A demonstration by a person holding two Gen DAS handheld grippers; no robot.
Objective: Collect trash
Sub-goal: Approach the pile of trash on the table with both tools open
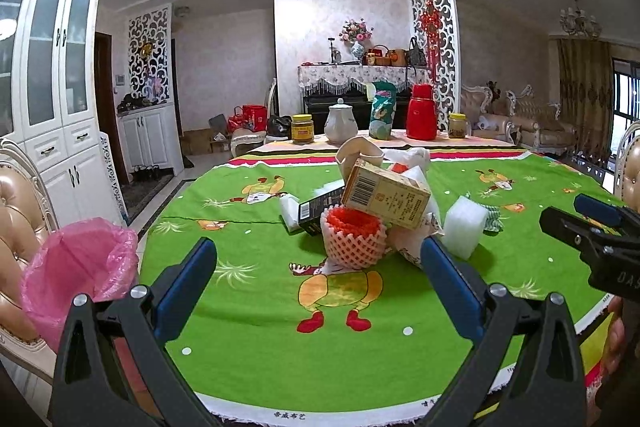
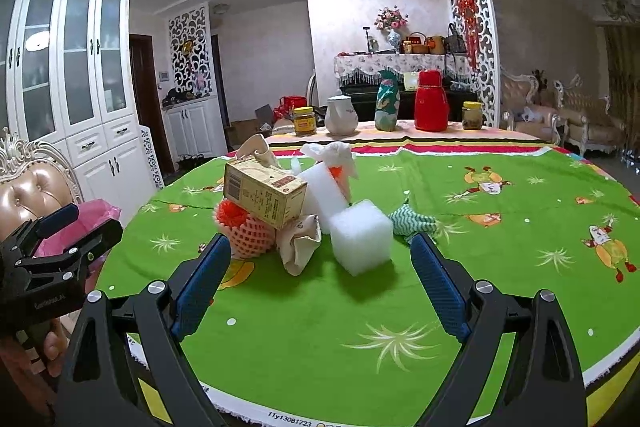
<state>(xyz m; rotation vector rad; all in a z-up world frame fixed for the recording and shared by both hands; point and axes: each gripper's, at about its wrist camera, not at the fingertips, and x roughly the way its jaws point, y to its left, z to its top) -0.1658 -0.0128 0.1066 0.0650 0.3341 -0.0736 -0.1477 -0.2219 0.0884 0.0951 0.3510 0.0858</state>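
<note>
Green-clothed bench (image 2: 480,327) has the trash heap mid-table, white foam block (image 2: 362,241) straight ahead of the right tongs (image 2: 320,283), nearer than the left tongs (image 1: 318,291), both spread wide and empty.

Green cartoon-print tablecloth (image 2: 320,339), pink bin bag (image 1: 80,259), orange-and-white foam net (image 1: 352,239), white foam block (image 2: 362,241), tan box (image 1: 386,195)

Far along the green tablecloth (image 1: 248,339): yellow-lidded jar (image 1: 302,128), white teapot (image 1: 340,122), red thermos (image 1: 421,113), all standing upright in a row.
</note>
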